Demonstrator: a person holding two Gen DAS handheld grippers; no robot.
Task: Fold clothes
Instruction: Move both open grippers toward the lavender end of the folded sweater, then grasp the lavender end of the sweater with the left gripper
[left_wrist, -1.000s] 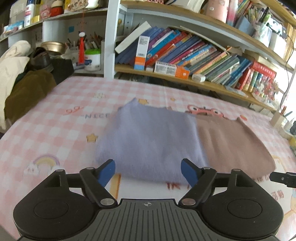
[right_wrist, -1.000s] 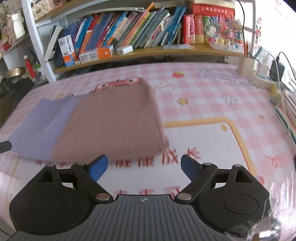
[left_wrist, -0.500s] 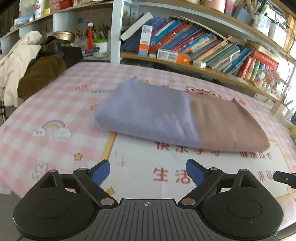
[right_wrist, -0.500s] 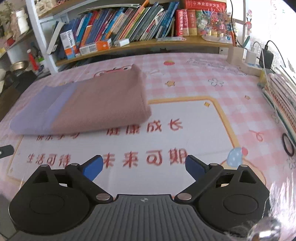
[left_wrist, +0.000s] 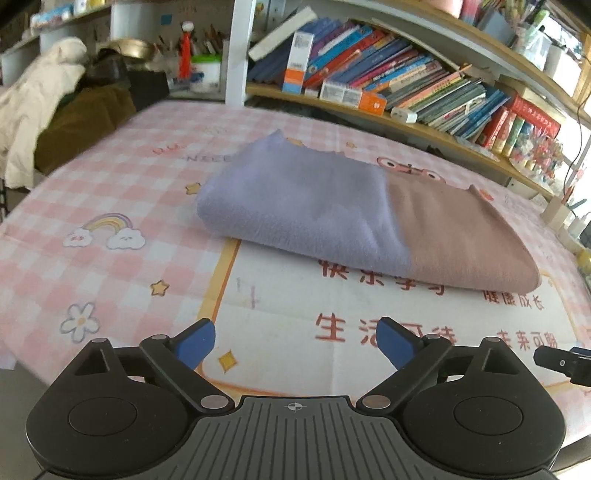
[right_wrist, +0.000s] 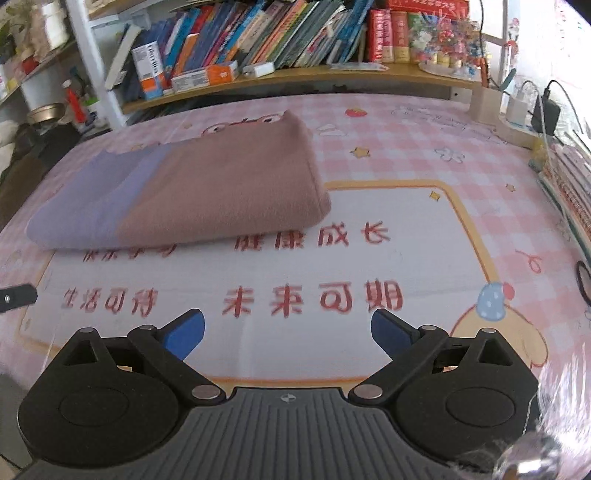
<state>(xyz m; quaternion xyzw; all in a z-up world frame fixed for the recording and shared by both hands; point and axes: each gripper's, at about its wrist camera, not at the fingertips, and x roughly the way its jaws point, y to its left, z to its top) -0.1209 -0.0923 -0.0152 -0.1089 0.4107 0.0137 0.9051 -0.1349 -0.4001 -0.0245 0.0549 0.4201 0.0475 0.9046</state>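
A folded garment (left_wrist: 351, 218), lavender on its left half and dusty pink on its right, lies flat on the pink checked tablecloth (left_wrist: 110, 192). It also shows in the right wrist view (right_wrist: 192, 192). My left gripper (left_wrist: 295, 341) is open and empty, held back from the garment's near edge. My right gripper (right_wrist: 288, 332) is open and empty, also well short of the garment. The tip of the right gripper shows at the right edge of the left wrist view (left_wrist: 561, 362).
A bookshelf (left_wrist: 406, 88) full of books runs along the table's far side. A pile of clothes (left_wrist: 44, 122) sits at the far left. A wooden holder and chargers (right_wrist: 517, 107) stand at the right, with stacked notebooks (right_wrist: 569, 184) along the right edge.
Both grippers have pulled back from the garment toward the table's near edge. The garment lies where it was, and both grippers stay open.
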